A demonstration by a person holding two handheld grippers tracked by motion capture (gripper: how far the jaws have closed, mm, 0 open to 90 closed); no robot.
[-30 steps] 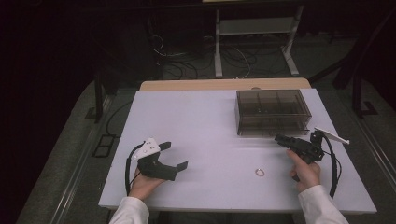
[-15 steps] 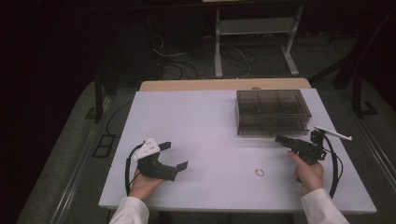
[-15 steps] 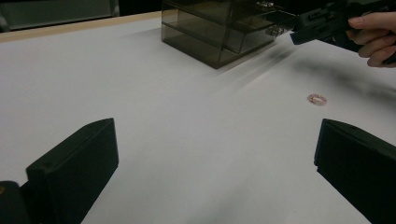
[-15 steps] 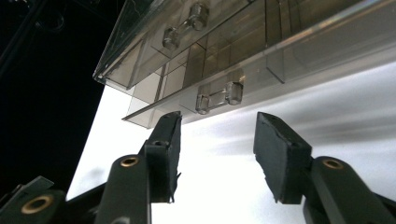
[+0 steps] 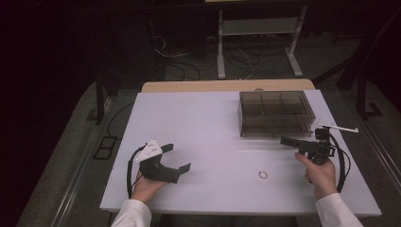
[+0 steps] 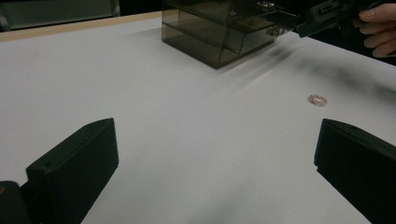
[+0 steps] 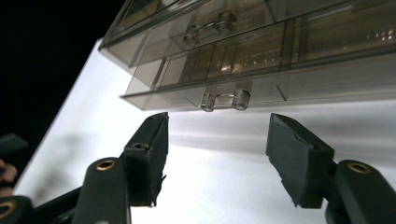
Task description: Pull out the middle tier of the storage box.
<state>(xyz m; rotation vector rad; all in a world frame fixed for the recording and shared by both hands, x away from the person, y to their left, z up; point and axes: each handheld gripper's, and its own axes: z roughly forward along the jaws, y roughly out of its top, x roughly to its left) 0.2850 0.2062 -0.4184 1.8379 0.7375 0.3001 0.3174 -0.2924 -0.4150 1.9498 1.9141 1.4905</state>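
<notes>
A smoky see-through drawer box [image 5: 276,113] stands at the table's back right. My right gripper [image 5: 285,140] points at its front. In the right gripper view the right gripper [image 7: 217,154] has its jaws apart, just short of the lower drawer's clear handle [image 7: 226,99]. They have just been opening and nothing is between them. That lower drawer sticks out slightly. A small ring [image 5: 263,174] lies on the white table, in front of the box. My left gripper [image 5: 177,157] rests open at the front left, with bare table between its jaws [image 6: 215,163].
The left gripper view takes in the drawer box [image 6: 219,32], the ring [image 6: 317,99] and the right gripper [image 6: 306,25] in a hand. An upper drawer handle [image 7: 208,25] sits above the lower one. Dark floor, cables and a frame lie beyond the table's far edge [image 5: 227,86].
The right gripper has shifted only slightly in front of the drawer box. The left gripper and the ring lie as before.
</notes>
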